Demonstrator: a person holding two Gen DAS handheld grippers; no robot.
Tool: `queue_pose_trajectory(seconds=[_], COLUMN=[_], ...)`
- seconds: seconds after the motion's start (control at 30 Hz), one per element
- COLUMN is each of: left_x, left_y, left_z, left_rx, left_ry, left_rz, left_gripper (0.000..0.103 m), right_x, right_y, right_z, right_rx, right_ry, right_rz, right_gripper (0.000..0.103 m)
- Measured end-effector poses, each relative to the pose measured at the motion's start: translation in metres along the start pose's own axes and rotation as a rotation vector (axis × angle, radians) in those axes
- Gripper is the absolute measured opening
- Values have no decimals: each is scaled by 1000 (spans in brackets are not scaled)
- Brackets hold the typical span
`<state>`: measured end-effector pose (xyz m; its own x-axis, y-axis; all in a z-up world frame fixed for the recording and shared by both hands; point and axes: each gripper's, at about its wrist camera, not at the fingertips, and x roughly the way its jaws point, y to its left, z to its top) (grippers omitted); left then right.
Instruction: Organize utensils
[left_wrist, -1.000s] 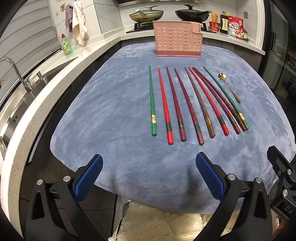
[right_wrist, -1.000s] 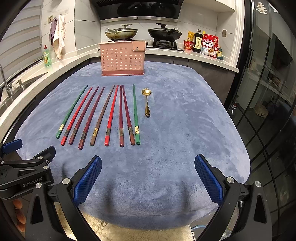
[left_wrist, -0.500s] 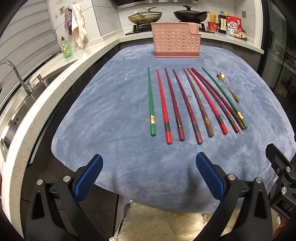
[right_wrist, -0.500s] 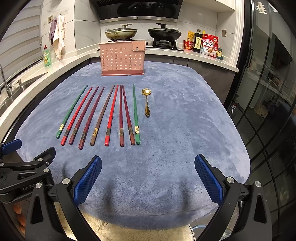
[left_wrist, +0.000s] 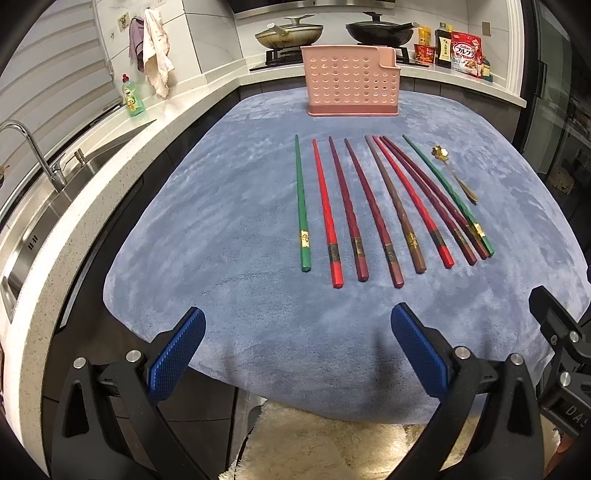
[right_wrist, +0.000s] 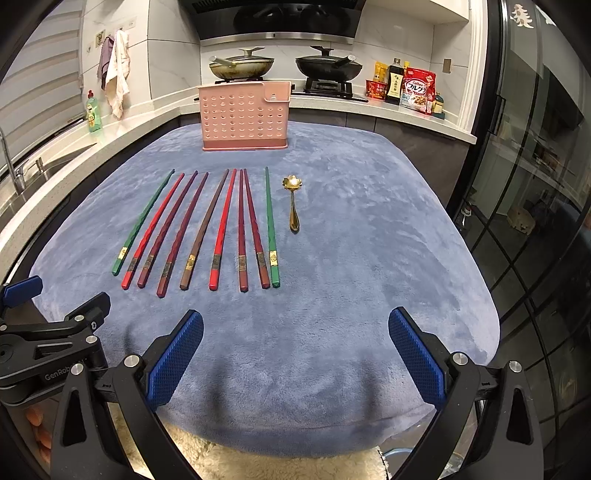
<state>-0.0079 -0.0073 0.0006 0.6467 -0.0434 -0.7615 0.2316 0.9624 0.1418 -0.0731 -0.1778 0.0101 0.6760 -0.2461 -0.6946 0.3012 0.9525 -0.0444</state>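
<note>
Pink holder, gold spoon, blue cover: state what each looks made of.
Pink holder: likely moulded plastic, matte, with rows of punched round holes. Gold spoon: probably polished metal, since it glints and has a flower-shaped bowl. Blue cover: plush fabric, as its nap shows brushed light and dark streaks.

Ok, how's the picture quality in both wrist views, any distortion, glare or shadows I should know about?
Left wrist view: strong fisheye bending of the counter edge, dark vignette corners, chopsticks sharp. Right wrist view: same bending, reflections on the glass door, soft shadows on the blue mat just ahead of the open right gripper.
</note>
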Motion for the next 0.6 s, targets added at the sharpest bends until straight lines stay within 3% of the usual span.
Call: queue_pose_trajectory(seconds=[0.6], left_x=[4], left_y=[2], left_z=[-1], left_rx=[-12], left_ry=[8], left_rz=[5], left_gripper=[96], right_x=[0], right_y=[1], right_z=[0], right_rx=[0], right_ry=[0], right_rz=[-1], right_gripper=[96])
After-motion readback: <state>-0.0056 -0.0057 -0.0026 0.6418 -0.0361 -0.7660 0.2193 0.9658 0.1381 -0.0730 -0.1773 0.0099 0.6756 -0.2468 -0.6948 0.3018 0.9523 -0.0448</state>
